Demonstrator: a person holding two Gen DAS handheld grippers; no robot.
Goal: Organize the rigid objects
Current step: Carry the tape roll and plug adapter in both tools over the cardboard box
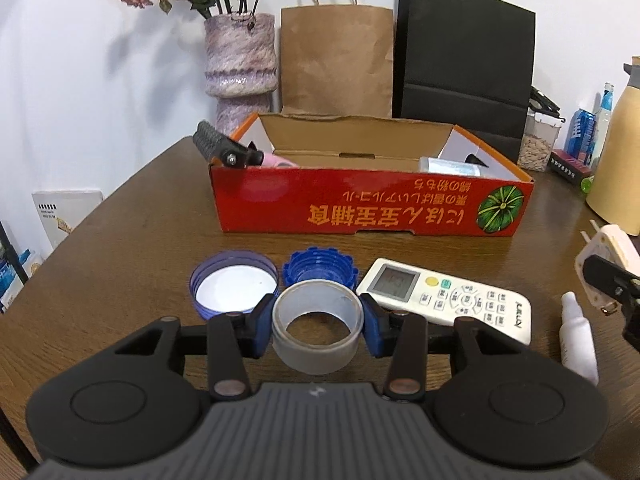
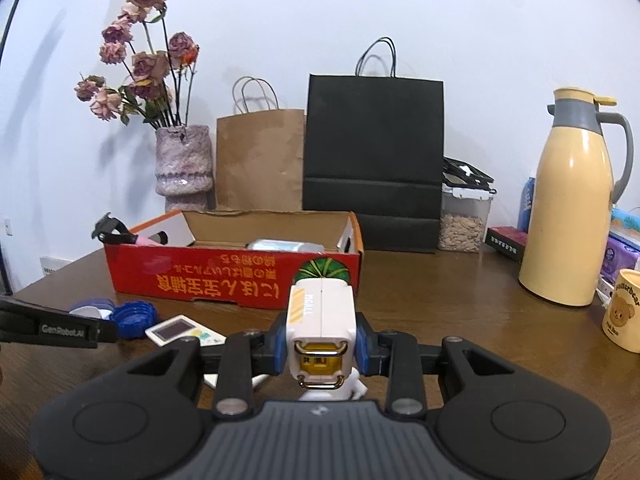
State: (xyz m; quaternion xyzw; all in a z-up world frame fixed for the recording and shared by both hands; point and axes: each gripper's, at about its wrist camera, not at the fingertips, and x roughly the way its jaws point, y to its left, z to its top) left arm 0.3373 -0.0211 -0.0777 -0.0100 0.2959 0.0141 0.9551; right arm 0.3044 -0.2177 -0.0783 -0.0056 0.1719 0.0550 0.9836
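Observation:
My left gripper (image 1: pixel 318 326) is shut on a grey tape roll (image 1: pixel 318 330), held just above the wooden table in front of the open red cardboard box (image 1: pixel 372 208). My right gripper (image 2: pixel 322 346) is shut on a white charger plug (image 2: pixel 322 328) and holds it above the table; it shows at the right edge of the left wrist view (image 1: pixel 608 272). On the table lie a purple lid (image 1: pixel 234 284), a blue cap (image 1: pixel 320 270), a white remote (image 1: pixel 444 298) and a small white bottle (image 1: pixel 578 338). The box (image 2: pixel 236 276) holds a black-handled tool (image 1: pixel 224 148) and a pale packet (image 1: pixel 450 166).
At the back stand a flower vase (image 1: pixel 240 64), a brown paper bag (image 1: pixel 336 60) and a black bag (image 1: pixel 466 64). On the right are a yellow thermos (image 2: pixel 574 208), a seed jar (image 2: pixel 464 220), a bear mug (image 2: pixel 622 312) and packets.

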